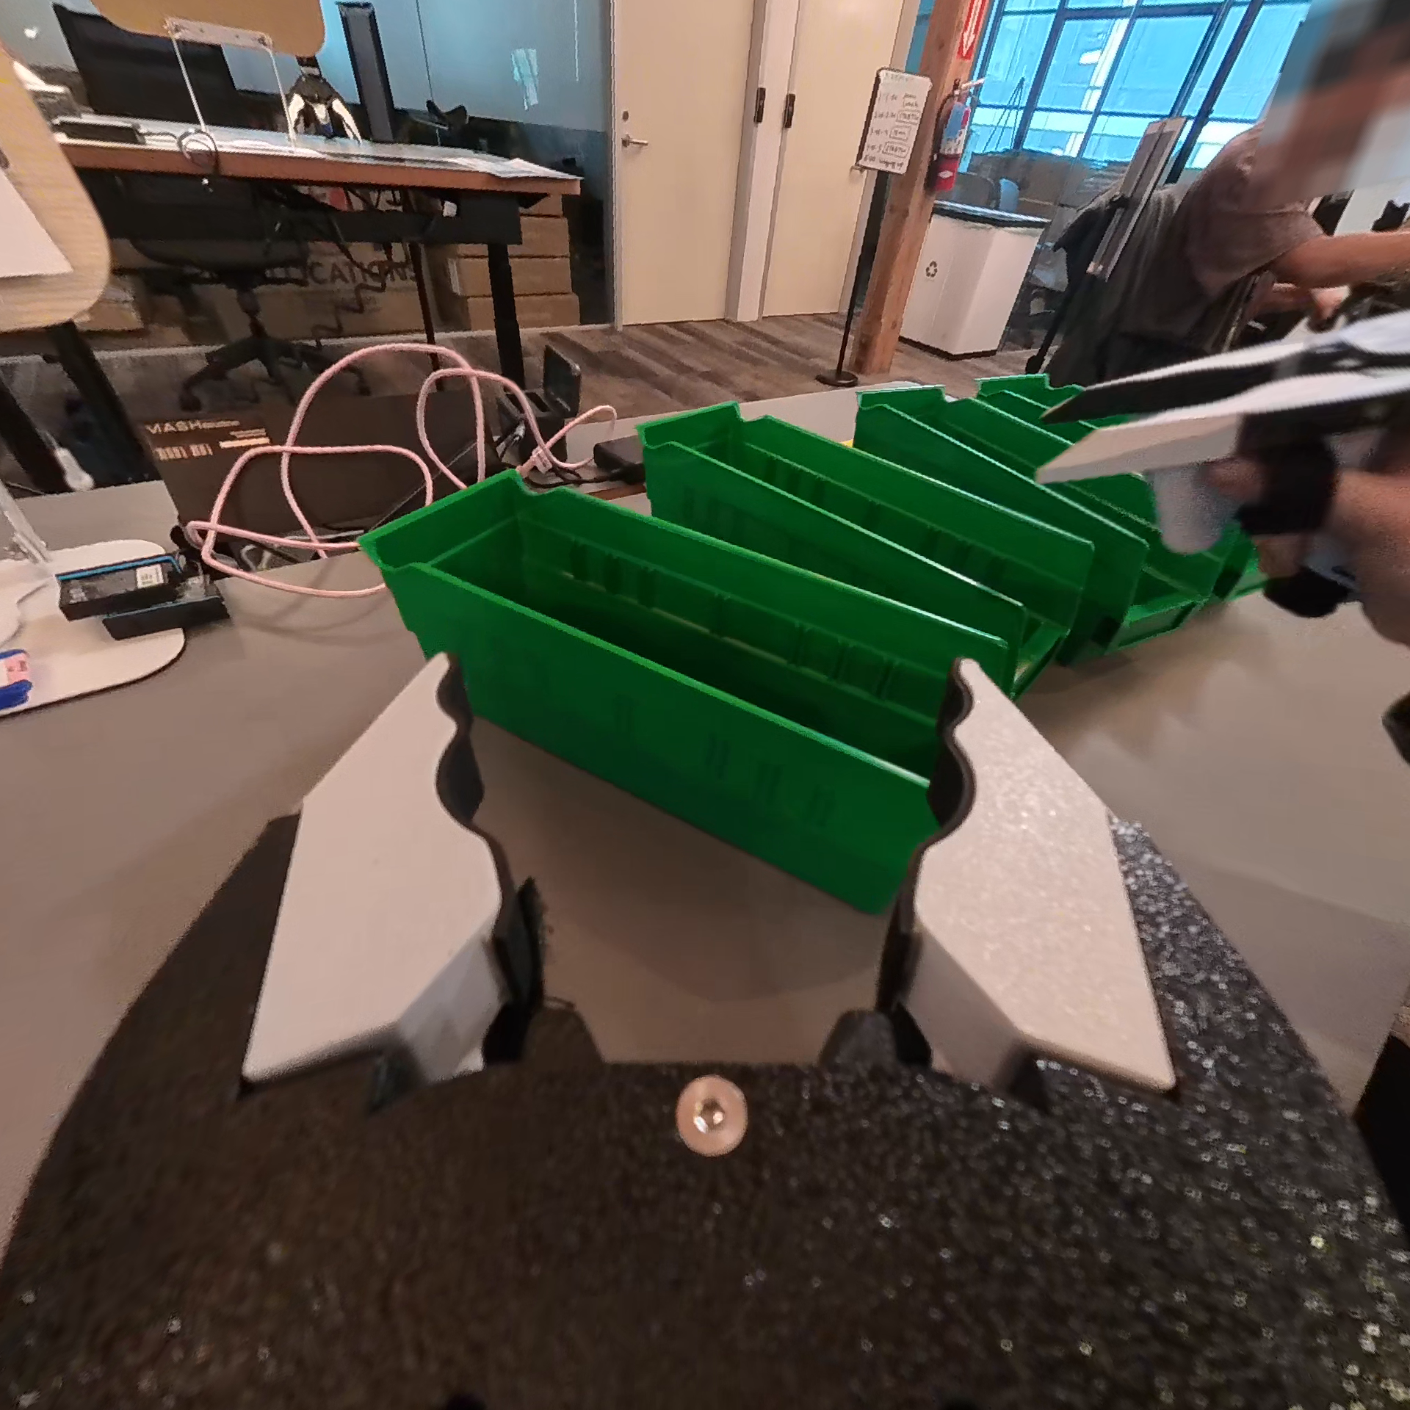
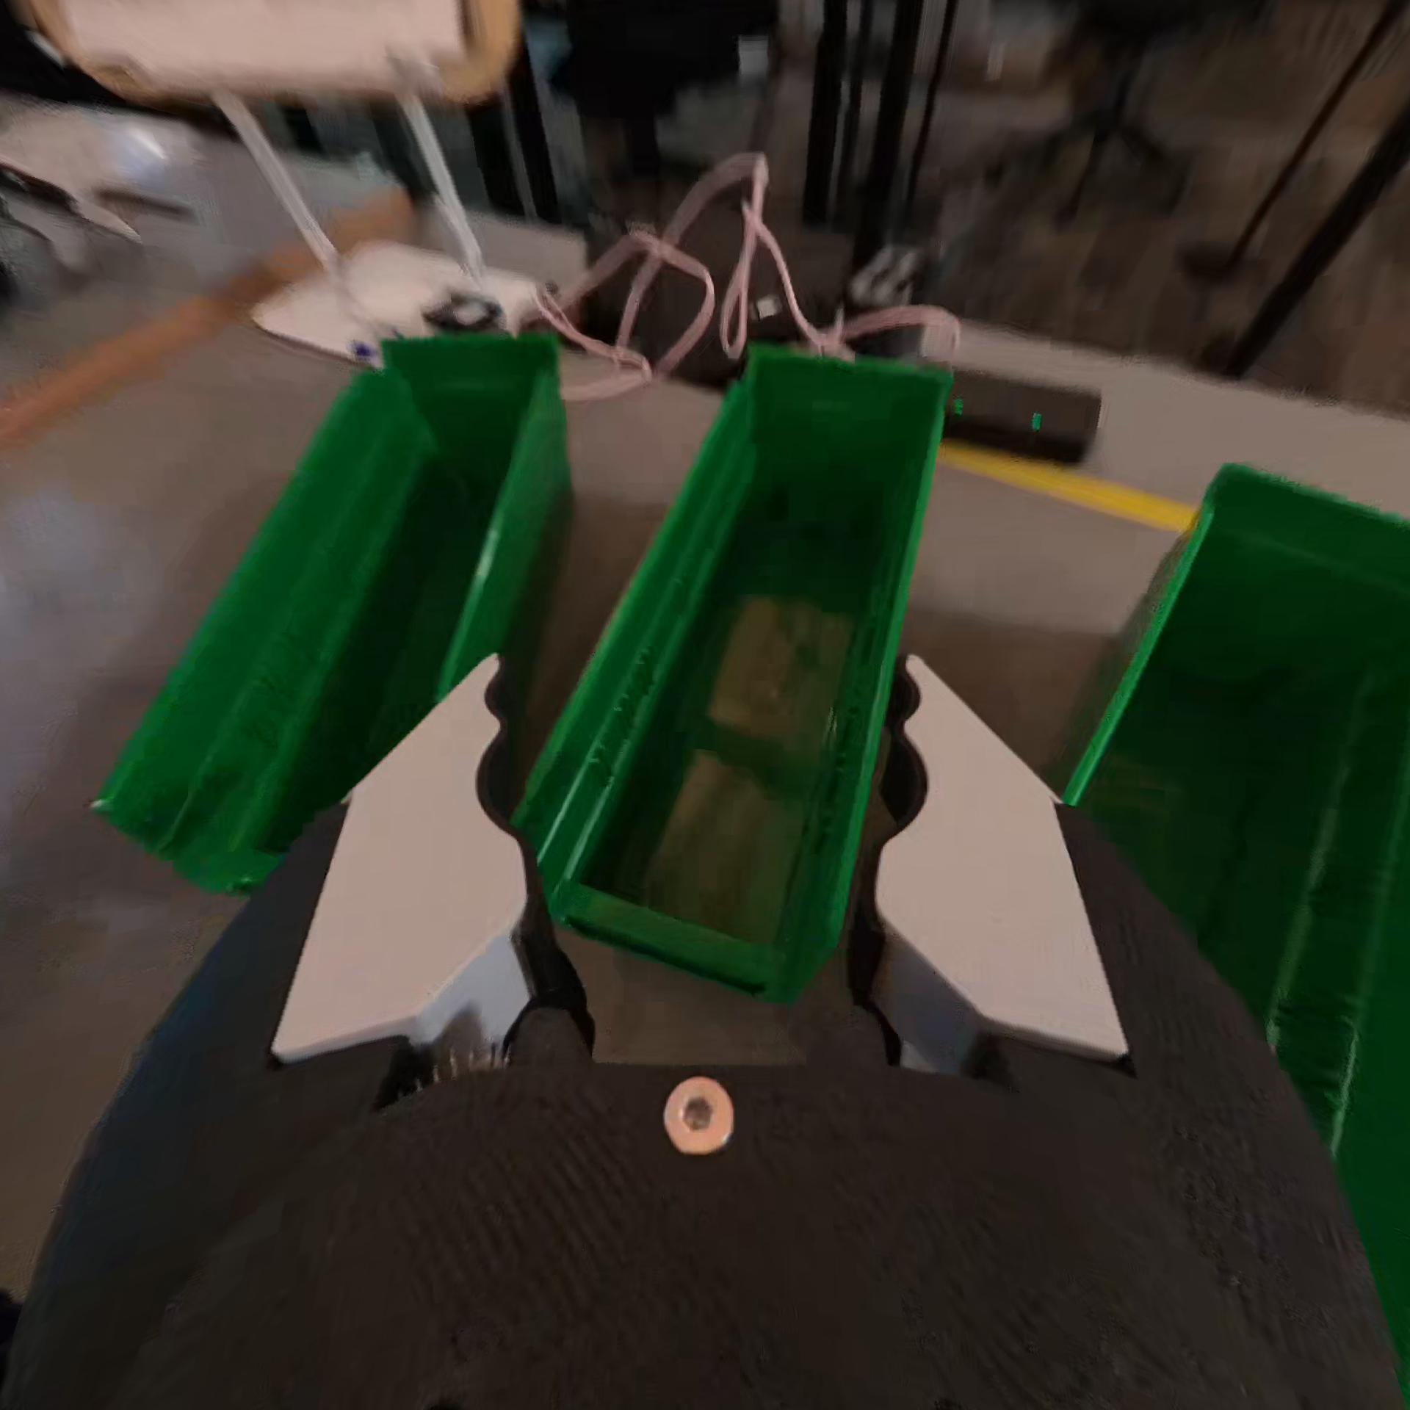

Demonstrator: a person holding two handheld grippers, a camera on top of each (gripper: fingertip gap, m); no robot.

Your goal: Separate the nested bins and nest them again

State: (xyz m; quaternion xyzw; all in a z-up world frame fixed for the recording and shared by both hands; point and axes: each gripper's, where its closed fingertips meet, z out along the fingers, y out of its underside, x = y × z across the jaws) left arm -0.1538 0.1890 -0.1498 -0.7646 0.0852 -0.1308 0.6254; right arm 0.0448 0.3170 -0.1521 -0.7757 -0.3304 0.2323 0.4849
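Observation:
Several green plastic bins stand side by side, open tops up, on a grey table (image 1: 229, 763). My left gripper (image 1: 702, 687) is open and empty, just in front of the long side of the nearest bin (image 1: 648, 732). The second bin (image 1: 877, 519) stands behind it, and further bins (image 1: 1068, 488) crowd together at the right. My right gripper (image 2: 700, 671) is open, its fingers on either side of the near end of the middle bin (image 2: 732, 687), seen from above. It also shows in the left wrist view (image 1: 1083, 435), held over the far bins. The right wrist view is blurred.
In the right wrist view a bin (image 2: 343, 610) stands on the left and another (image 2: 1259, 763) on the right. Pink cable (image 1: 343, 458) and a black power bank (image 1: 618, 458) lie behind the bins. Black devices (image 1: 130, 591) sit at the left. A person (image 1: 1190, 252) stands at the far right.

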